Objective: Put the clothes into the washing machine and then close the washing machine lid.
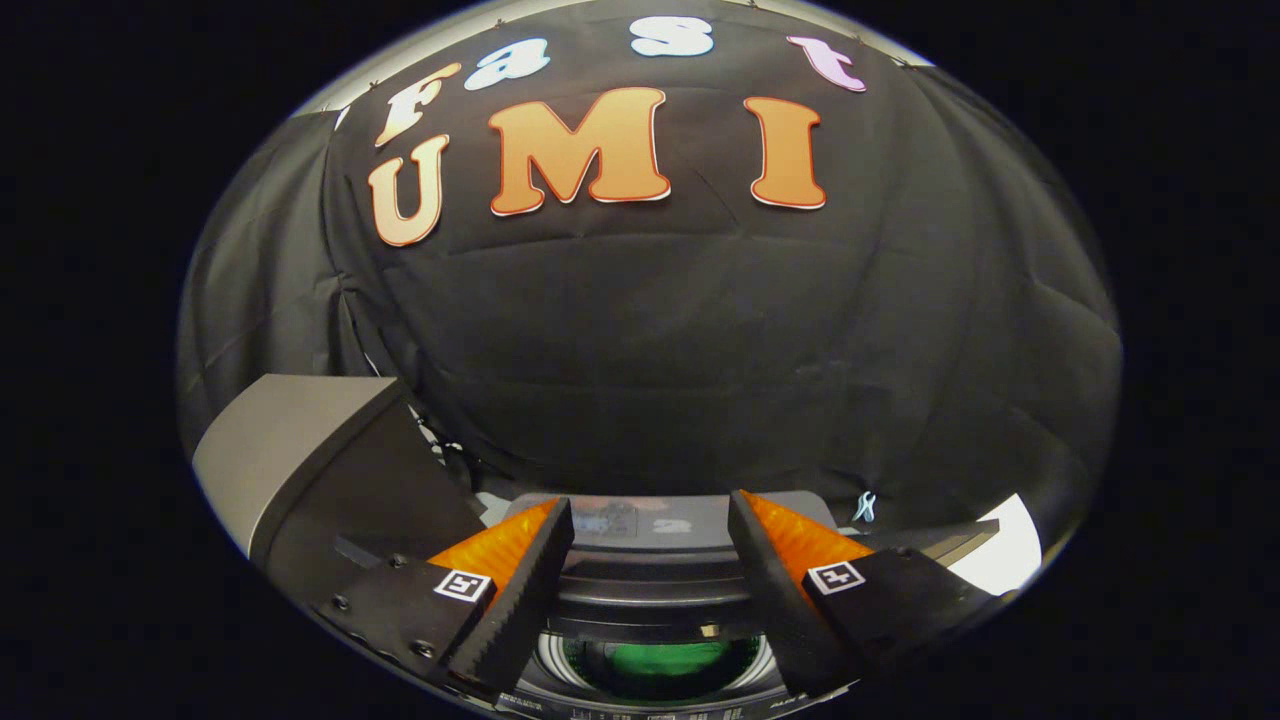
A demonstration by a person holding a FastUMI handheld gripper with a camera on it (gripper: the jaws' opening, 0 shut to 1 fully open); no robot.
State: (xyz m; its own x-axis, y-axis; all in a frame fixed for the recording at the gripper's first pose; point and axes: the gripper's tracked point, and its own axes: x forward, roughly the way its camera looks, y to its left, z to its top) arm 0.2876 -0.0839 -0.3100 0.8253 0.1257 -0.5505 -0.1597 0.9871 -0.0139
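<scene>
The hand-held gripper [650, 520] hung above the washing machine [650, 590], its two fingers spread wide apart with nothing held between them. Between the fingers, toward six o'clock, the machine's round drum opening [655, 668] lay in plain sight, ringed by a pale rim. Something green [668, 657] showed down inside the drum, most likely the clothes, though too little of it was visible to tell the garment.

Just ahead of the fingertips, at twelve o'clock from the drum, ran the grey back panel [640, 525] of the machine, with small markings too blurred to make out. A dark band between that panel and the drum opening crossed the gap between the fingers; whether it was part of the lid or the machine's top frame could not be told.

At about ten o'clock from the gripper stood a large slab with a grey face and a dark edge [310, 460], tilted upward and standing beside the left finger; it looked like the raised lid, though its hinge was hidden. At three o'clock, a flat dark piece with a bright surface behind it [1005, 555] reached past the right finger. A small pale clip [865, 507] hung on the black cloth wall [700, 350] beyond the machine, at about one o'clock.
</scene>
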